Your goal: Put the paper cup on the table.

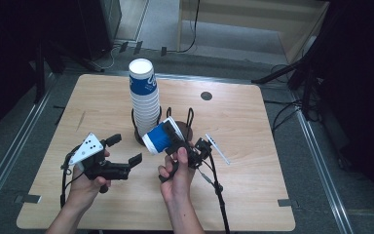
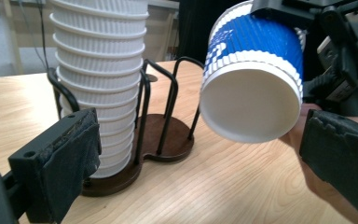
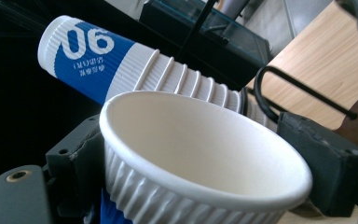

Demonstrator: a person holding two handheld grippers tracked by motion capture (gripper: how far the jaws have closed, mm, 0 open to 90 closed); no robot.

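wooden table (image 1: 253,146), grey floor (image 1: 336,161), black cables (image 1: 190,29)

Room: lying dim, dark at both sides of the high view.
Surface (image 1: 233,131): catching soft overhead light, shadows staying faint.
Sharpness: high view looking slightly soft.
Close claw pads (image 2: 70,154): blurring a little.
Glare: none showing.

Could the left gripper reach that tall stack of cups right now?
Probably yes: the left gripper is open and holds nothing, and bare table lies between it and the cup stack.
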